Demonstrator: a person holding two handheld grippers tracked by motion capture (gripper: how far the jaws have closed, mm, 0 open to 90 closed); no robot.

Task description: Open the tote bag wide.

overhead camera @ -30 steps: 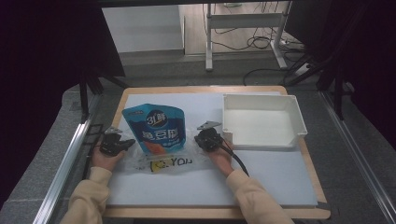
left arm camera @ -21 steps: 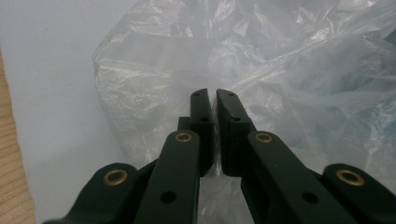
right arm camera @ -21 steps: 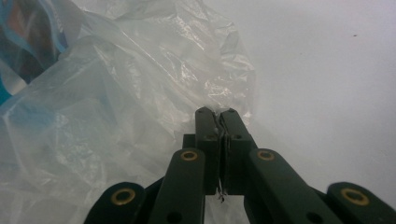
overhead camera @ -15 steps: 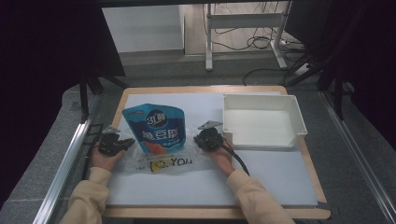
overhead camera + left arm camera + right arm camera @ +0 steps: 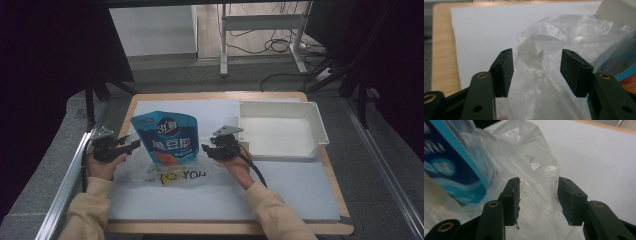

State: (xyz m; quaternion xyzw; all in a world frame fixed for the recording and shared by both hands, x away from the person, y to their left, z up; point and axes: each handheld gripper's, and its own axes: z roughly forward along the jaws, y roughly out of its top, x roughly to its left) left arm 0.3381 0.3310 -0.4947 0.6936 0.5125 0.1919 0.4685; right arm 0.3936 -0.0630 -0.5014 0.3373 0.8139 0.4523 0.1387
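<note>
A blue stand-up pouch (image 5: 165, 137) sits inside a clear plastic bag (image 5: 175, 172) printed with yellow and black letters, on the white mat. My left gripper (image 5: 131, 145) is at the bag's left edge and my right gripper (image 5: 206, 148) at its right edge, pointing toward each other. Both sets of jaws have just been opening. In the left gripper view the gripper (image 5: 537, 52) stands open with crumpled bag film (image 5: 544, 82) loose between the pads. In the right gripper view the gripper (image 5: 539, 181) is also open, straddling bag film (image 5: 534, 157), with the pouch (image 5: 449, 165) to its left.
A white rectangular tray (image 5: 282, 129) stands at the right, just beyond the right hand. The white mat (image 5: 280, 195) lies on a wooden board (image 5: 330, 175). A metal rail (image 5: 65, 185) runs along the left side.
Both grippers' jaws have parted and let go of the bag's edges. Both hands have lifted a little. The pouch stays upright in the bag.
</note>
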